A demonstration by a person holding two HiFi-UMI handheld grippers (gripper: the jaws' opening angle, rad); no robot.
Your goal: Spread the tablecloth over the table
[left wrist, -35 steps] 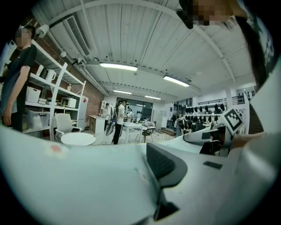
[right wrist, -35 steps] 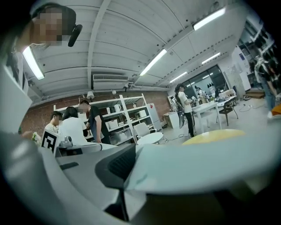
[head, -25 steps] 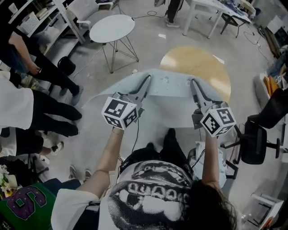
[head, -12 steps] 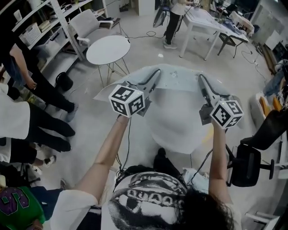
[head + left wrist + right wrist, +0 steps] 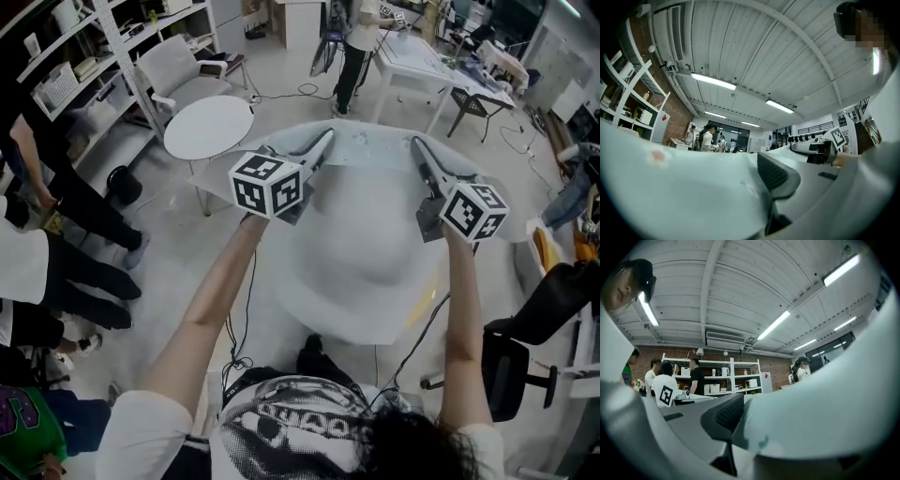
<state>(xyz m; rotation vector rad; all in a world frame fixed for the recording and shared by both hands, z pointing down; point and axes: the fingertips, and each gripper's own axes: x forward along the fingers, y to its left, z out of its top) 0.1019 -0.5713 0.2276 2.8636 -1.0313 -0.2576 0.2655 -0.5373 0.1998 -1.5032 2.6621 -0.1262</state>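
Observation:
The pale grey tablecloth [image 5: 366, 234] hangs billowed in the air in front of me, held by its far edge. My left gripper [image 5: 323, 141] is shut on that edge at the left, and my right gripper [image 5: 419, 147] is shut on it at the right. Only a thin yellow sliver of the round wooden table [image 5: 427, 298] peeks out under the cloth's right side. In the left gripper view the tablecloth [image 5: 684, 187] fills the lower left beside one dark jaw. In the right gripper view the tablecloth [image 5: 825, 404] fills the right, and the other gripper shows far off.
A white round side table [image 5: 208, 127] and a white chair [image 5: 178, 66] stand at the back left. People's legs [image 5: 56, 206] line the left edge. A black office chair [image 5: 525, 347] sits at the right. White tables [image 5: 422, 66] stand at the back.
Both grippers have risen and gone forward with the cloth. The cloth has ballooned out and now hides the wooden table top that showed a second ago.

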